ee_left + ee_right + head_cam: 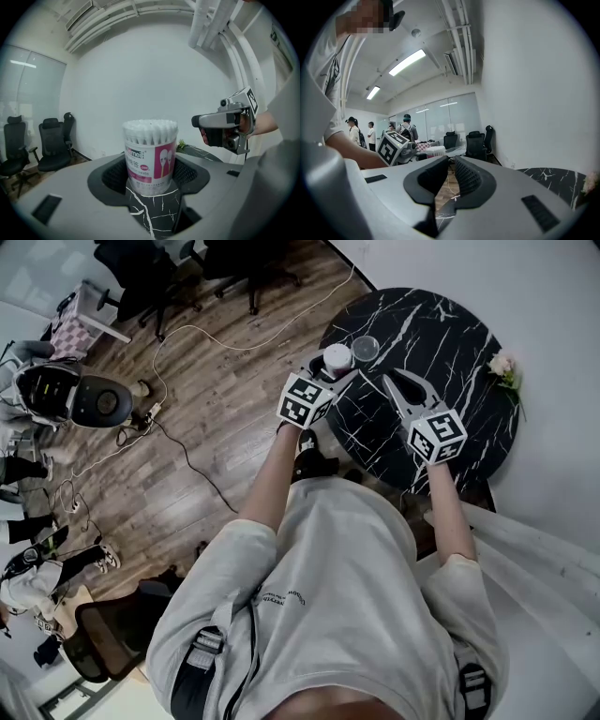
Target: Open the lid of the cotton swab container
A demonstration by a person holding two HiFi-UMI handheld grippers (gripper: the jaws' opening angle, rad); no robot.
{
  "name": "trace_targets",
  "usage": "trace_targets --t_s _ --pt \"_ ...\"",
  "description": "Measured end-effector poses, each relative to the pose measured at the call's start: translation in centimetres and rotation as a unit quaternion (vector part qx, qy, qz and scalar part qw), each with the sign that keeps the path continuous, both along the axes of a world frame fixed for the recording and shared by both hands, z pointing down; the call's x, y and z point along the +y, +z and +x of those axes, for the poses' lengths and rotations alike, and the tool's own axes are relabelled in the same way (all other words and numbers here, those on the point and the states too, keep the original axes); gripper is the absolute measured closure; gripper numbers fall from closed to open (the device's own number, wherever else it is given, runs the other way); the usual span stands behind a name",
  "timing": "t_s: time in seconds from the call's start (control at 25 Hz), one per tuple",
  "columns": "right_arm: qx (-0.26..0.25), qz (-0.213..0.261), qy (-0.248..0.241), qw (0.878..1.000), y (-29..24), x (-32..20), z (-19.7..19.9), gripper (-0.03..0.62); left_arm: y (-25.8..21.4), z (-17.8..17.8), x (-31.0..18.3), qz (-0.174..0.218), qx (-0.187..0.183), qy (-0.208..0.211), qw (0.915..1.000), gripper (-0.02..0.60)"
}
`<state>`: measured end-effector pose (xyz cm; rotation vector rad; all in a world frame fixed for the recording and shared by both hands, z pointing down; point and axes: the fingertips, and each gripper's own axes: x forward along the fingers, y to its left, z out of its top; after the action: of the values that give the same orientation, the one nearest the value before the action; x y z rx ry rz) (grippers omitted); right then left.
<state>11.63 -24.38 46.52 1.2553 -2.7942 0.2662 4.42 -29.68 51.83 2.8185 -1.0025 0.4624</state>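
Left gripper view shows our left hand-held gripper (pixel 151 177) clamping the cotton swab container (pixel 150 157) on the worktop (pixel 152 213), the right hand-held gripper (pixel 449 165) nearly closed and empty; tilting may spill swabs, as it seems uncovered.

Black counter (pixel 441 324) veined white; cotton swab container (pixel 150 166) labelled pink and white; brown wood-grain floor (pixel 216 381).

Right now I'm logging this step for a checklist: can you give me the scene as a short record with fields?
surface: black marble table
cotton swab container: upright on the table
left gripper: fingers closed on the container's sides
lid: apparently off, lying on the table beside the container
right gripper: fingers nearly together, nothing between them
flowers: at the table's edge
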Motion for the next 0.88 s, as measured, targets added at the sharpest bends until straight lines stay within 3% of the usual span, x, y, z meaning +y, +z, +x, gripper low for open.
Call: trace_targets --t_s 0.4,0.88 --pt "-0.002 -0.010 0.003 1.000 0.6 -0.3 0.1 0.559 0.4 -0.6 0.0 -0.002 0.000 -0.007 1.0000 0.316" --pt "-0.001 -0.035 0.026 0.999 2.2 -0.9 1.3 0.560 0.8 -1.1 0.0 -0.006 0.003 -0.004 1.0000 0.316"
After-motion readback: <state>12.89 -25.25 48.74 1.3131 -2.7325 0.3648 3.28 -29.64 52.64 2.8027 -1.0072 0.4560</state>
